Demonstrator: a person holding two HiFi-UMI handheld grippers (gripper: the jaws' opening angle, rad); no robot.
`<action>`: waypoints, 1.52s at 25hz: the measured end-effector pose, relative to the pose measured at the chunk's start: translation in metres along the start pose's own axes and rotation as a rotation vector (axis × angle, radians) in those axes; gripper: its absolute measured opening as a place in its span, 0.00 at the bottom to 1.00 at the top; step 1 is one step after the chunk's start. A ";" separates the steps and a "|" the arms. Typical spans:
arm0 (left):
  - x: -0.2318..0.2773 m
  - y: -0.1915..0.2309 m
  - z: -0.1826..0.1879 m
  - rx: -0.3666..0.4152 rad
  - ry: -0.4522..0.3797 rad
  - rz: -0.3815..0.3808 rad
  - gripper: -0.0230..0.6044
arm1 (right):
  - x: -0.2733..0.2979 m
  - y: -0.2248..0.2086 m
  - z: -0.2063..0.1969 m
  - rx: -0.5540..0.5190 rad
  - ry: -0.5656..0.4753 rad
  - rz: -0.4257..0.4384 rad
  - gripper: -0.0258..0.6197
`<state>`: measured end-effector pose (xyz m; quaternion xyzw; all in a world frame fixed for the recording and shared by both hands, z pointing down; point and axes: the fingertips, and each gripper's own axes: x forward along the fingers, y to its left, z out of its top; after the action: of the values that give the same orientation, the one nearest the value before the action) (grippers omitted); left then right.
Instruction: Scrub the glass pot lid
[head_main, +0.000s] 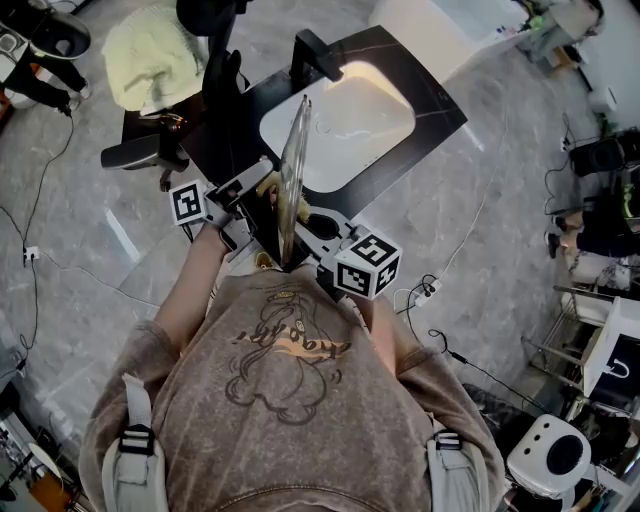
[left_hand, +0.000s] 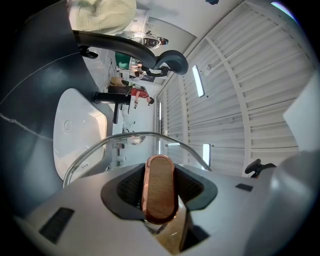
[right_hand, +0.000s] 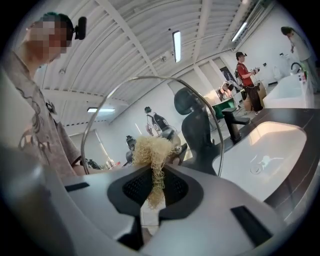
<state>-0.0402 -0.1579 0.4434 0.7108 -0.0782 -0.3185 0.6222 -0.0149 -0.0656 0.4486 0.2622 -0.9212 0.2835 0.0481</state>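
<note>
Fingers (left_hand: 126, 189) of the left gripper (left_hand: 159, 186) were closed partway on the wooden handle (left_hand: 159, 172) of the glass lid (head_main: 293, 170), gripping it from both sides, so the lid stood on edge in the air. It hung upright between the two grippers, just in front of the person's chest (head_main: 290, 400) and above the near edge of the white sink (head_main: 385, 105), which was set in a dark counter (head_main: 445, 115) with a black tap (head_main: 315, 55) at its back. On the other side of the glass, the right gripper (right_hand: 156, 189) was clamped on a pale yellow stringy scrubber (right_hand: 150, 150), whose frayed tuft stuck out past the fingertips toward the lid. Whether the tuft touched the glass could not be told. A pale green cloth (head_main: 150, 55) lay on a chair beside the counter.
</note>
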 end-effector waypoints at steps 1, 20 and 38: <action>0.000 0.001 -0.001 -0.001 0.003 0.003 0.32 | -0.002 0.003 0.007 0.001 -0.018 0.004 0.11; 0.006 0.004 -0.018 -0.004 0.080 0.014 0.32 | 0.004 -0.057 0.097 -0.048 -0.182 -0.135 0.11; -0.017 0.024 0.018 0.432 0.161 0.429 0.32 | -0.078 -0.146 0.049 0.024 -0.186 -0.438 0.11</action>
<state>-0.0564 -0.1698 0.4713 0.8167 -0.2428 -0.0987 0.5141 0.1291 -0.1594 0.4621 0.4811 -0.8395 0.2518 0.0203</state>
